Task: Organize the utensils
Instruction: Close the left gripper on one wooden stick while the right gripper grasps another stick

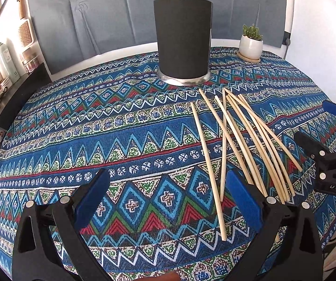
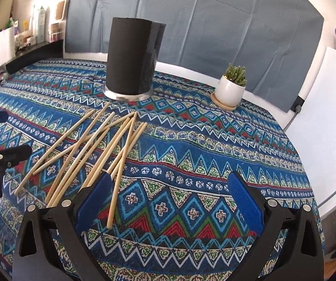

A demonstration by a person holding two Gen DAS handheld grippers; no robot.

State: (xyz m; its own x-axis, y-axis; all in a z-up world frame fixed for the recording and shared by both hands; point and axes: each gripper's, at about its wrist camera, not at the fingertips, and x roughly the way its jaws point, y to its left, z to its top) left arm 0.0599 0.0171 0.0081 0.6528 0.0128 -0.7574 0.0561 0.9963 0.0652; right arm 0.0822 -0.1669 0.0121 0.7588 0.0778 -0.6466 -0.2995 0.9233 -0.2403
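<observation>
Chopsticks (image 1: 240,140) lie loose on the worktop (image 1: 97,140), a crossed heap in front of the black holder (image 1: 183,39) and slightly to its right in the left view. None is in the holder as far as can be seen; its inside is hidden.

Left claw (image 1: 168,199): jaws spread wide, nothing between them, low over the cloth just beside the heap. Right claw (image 2: 168,199): likewise spread and empty; its left finger hangs over the near ends of several sticks.

Risks, as judged:
- Sticks overlap. Closing on one would likely drag or flick its neighbours, and some could roll toward the worktop edge.
- Thin round sticks may pivot or slip in a two-finger pinch if taken off centre.
- Holder is tall and narrow-based; a stick striking its rim at an angle could tip it.
- Both claws stand near the same heap; a joint reach invites collision.

Surroundings: potted plant (image 1: 251,43) on a saucer, right of the holder, well apart from the sticks. Nothing stands between heap and holder.
</observation>
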